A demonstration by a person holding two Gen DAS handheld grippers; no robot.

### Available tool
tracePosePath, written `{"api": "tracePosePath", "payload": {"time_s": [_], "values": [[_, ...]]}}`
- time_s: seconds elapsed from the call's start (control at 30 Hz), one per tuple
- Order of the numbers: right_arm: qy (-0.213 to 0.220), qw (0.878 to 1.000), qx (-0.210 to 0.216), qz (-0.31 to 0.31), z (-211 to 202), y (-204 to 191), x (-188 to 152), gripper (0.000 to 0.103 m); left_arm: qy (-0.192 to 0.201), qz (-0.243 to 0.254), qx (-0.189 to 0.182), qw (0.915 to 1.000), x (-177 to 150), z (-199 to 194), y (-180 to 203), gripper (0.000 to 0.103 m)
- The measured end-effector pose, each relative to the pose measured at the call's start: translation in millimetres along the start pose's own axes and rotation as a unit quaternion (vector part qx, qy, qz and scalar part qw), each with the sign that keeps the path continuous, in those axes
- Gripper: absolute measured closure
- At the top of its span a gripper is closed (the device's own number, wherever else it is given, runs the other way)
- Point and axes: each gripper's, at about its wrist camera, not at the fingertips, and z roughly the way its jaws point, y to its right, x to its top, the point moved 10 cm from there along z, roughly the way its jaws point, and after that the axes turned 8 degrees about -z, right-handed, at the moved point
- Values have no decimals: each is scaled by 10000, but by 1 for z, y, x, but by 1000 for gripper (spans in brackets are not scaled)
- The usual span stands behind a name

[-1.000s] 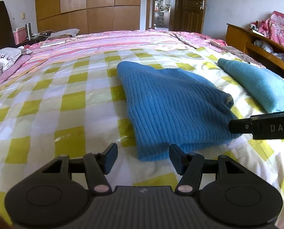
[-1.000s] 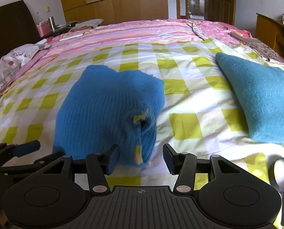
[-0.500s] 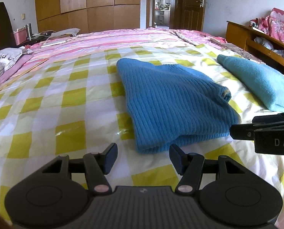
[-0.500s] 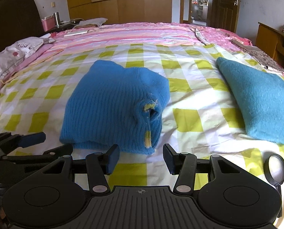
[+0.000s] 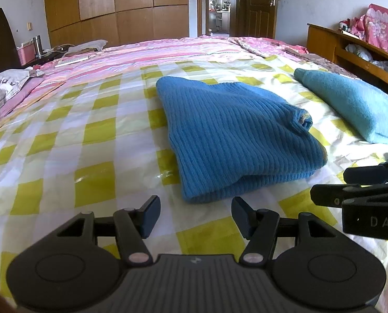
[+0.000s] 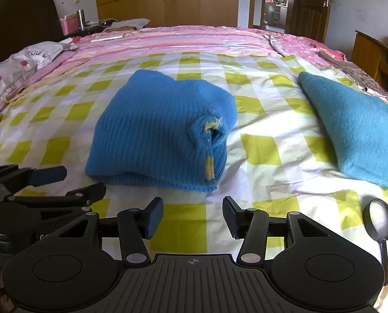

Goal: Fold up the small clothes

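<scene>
A folded blue ribbed knit sweater (image 5: 233,133) lies on the yellow-and-white checked bedspread (image 5: 89,135); in the right wrist view the sweater (image 6: 157,130) shows a small yellow trim at its near right edge. My left gripper (image 5: 195,216) is open and empty, a short way in front of the sweater's near left corner. My right gripper (image 6: 192,215) is open and empty, just in front of the sweater's near edge. Each gripper shows in the other's view: the right one (image 5: 350,190) at the right, the left one (image 6: 63,182) at the left.
A folded teal garment (image 6: 355,130) lies to the right (image 5: 350,104). A black magnifying glass (image 6: 379,221) lies on the bedspread (image 6: 272,151) at the near right. A pink striped sheet (image 5: 147,54) covers the far bed. A wooden shelf (image 5: 350,49) stands at the right.
Both grippers have drawn back from the sweater toward the near edge of the bed. Both stayed open and empty. The sweater has not moved.
</scene>
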Motion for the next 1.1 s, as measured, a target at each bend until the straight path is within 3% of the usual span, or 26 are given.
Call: {"api": "tracePosePath", "payload": {"time_s": [0.57,0.77,0.97,1.1], "values": [[-30,10000,15,-67,-1,-7,-8,54,7,4,91,10000,-2,-1,-1,36],[-49,10000,40,-78,-1,-10,-12,54,80,69,229,9997,-1,-3,-2,28],[-37,9999,106,28,-5,-12,-18,54,110,83,418,9990,-1,-5,-4,10],[-71,9997,180,172,-6,-11,-24,54,59,-12,350,9994,-2,-5,-4,2]]}}
